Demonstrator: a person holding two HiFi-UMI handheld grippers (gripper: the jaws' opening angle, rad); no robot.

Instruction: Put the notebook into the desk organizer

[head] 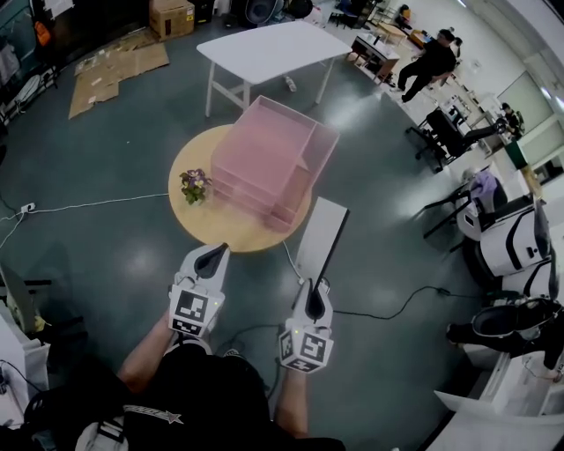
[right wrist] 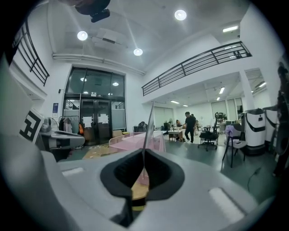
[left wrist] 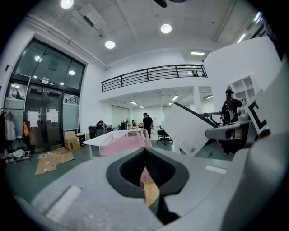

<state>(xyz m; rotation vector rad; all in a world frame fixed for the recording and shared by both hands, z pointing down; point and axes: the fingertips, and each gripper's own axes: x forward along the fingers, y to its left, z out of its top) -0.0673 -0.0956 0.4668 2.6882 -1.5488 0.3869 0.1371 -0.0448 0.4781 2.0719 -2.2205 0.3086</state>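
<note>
A pink see-through desk organizer [head: 269, 158] stands on a small round wooden table [head: 198, 222]. It also shows ahead in the left gripper view [left wrist: 122, 142] and the right gripper view [right wrist: 131, 140]. My right gripper [head: 315, 286] is shut on the near edge of a thin white notebook [head: 322, 236]. The notebook is held up off the table, just right of the organizer. It is edge-on in the right gripper view [right wrist: 147, 126] and a tilted white sheet in the left gripper view [left wrist: 198, 122]. My left gripper [head: 214, 254] hovers at the table's near edge, shut and empty.
A small potted plant [head: 195, 185] sits on the round table, left of the organizer. Behind stand a white table [head: 264, 48], flattened cardboard [head: 115, 70] and a box [head: 172, 16]. Cables [head: 379, 313] cross the floor. Office chairs [head: 441, 132] and people [head: 432, 62] are at the right.
</note>
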